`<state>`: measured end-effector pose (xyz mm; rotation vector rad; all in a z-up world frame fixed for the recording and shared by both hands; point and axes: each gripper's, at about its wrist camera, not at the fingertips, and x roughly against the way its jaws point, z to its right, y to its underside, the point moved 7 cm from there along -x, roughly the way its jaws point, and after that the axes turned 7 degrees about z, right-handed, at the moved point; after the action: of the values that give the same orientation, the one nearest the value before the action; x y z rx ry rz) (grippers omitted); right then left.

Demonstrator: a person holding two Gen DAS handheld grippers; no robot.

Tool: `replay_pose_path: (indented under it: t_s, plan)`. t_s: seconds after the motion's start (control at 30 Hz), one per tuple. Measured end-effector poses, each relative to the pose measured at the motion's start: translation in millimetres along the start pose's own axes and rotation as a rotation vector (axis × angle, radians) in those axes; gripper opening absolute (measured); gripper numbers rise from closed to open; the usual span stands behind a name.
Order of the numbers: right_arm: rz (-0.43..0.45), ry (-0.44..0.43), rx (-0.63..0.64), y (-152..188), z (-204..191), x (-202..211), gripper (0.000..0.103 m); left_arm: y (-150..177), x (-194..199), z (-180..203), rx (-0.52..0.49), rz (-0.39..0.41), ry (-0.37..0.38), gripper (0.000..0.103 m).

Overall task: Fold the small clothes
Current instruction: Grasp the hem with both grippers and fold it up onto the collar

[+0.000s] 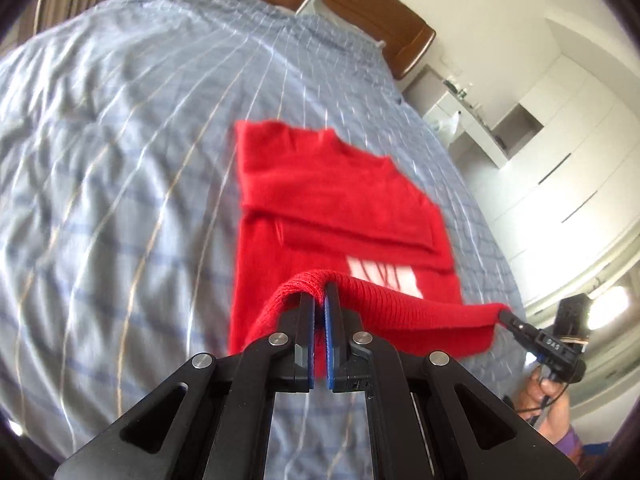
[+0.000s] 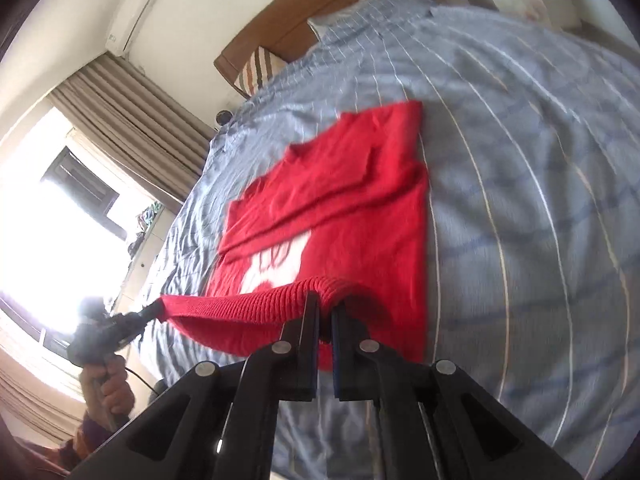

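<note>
Open bedspread (image 1: 120,160) surrounds sweater (image 1: 320,184)

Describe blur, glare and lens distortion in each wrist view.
Left wrist: motion blur smears the red knit sweater and striped blue bedcover; fisheye bulges the bed. Right wrist: the window blows out white, and the bedding is blurred too.

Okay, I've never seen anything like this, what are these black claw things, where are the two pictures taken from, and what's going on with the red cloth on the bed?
Each black claw is a hand-held tool with two fingers; a person holds one in each hand. A camera on each tool looks along its fingers, so one picture comes from the left tool and the other from the right tool. On the bed lies a red sweater, its sleeves already folded across it. Both tools are shut on its ribbed hem, one near each bottom corner, lifting that edge off the bed. Each picture also shows the other tool at its side, with the hand holding it.
</note>
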<state>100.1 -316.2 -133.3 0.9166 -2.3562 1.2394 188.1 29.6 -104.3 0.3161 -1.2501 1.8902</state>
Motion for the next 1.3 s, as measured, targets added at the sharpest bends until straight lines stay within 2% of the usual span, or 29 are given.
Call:
replay_pose_path:
  t_s: [0.1,0.27,0.43,0.53,0.57,0.6,0.63,0.67,0.7,0.77,0.83,0.9,1.0,1.07,1.13,1.17,1.23,1.3]
  plan:
    - [0.038,0.025,0.078,-55.9,-2.3,-43.3,0.005,-46.5,-47.1,-4.8,0.004,0.005,-0.043,0.001]
    - [0.043,0.063,0.006,-127.6,23.3,-119.1,0.005,-98.8,-122.8,-18.9,0.05,-0.019,-0.129,0.002]
    - [0.017,0.115,-0.037,-156.8,48.4,-172.9,0.005,-111.4,-174.3,-35.4,0.064,-0.054,-0.204,0.003]
    - [0.02,0.1,-0.091,-160.0,65.3,-194.6,0.008,-117.9,-200.2,-50.4,0.106,-0.073,-0.237,0.012]
    - [0.036,0.104,-0.115,-162.2,71.9,-198.9,0.011,-119.9,-204.8,-54.5,0.131,-0.08,-0.237,0.024]
    - [0.055,0.118,-0.134,-164.6,78.0,-200.4,0.021,-122.0,-206.2,-58.6,0.145,-0.078,-0.248,0.049]
    - [0.077,0.13,-0.144,-167.5,82.3,-199.3,0.026,-124.7,-203.8,-61.5,0.146,-0.064,-0.267,0.061]
    - [0.097,0.14,-0.145,-170.4,84.3,-196.0,0.026,-127.6,-198.9,-62.8,0.137,-0.042,-0.284,0.076]
    - [0.11,0.144,-0.143,-172.5,85.0,-192.1,0.026,-129.7,-192.4,-63.5,0.122,-0.021,-0.296,0.082]
    - [0.116,0.138,-0.106,-175.7,81.5,-182.6,0.026,-131.2,-180.0,-64.0,0.085,0.003,-0.32,0.083]
    - [0.108,0.151,-0.015,-176.1,70.6,-171.1,0.026,-127.2,-165.7,-61.3,0.054,0.023,-0.337,0.083]
    - [0.08,0.111,0.089,-167.9,49.2,-158.9,0.026,-115.9,-153.7,-48.2,-0.005,0.024,-0.308,0.084]
    - [-0.002,0.012,0.221,-135.6,14.1,-143.8,0.028,-76.8,-138.7,-21.9,-0.143,-0.02,-0.253,0.092]
    - [-0.061,-0.017,0.28,-107.4,3.0,-138.8,0.032,-42.5,-136.8,-14.9,-0.221,-0.071,-0.256,0.096]
    - [-0.127,0.022,0.316,-80.6,11.1,-139.6,0.033,-10.9,-141.3,-21.0,-0.285,-0.154,-0.307,0.096]
    - [-0.17,0.081,0.327,-67.5,24.5,-141.4,0.033,-2.0,-139.0,-25.7,-0.292,-0.169,-0.323,0.096]
    - [-0.199,0.17,0.317,-53.9,51.0,-133.6,0.022,-1.3,-118.7,-32.1,-0.253,-0.13,-0.318,0.095]
    - [-0.155,0.197,0.317,-54.3,54.6,-111.3,0.022,-5.1,-96.4,-35.7,-0.214,-0.094,-0.331,0.095]
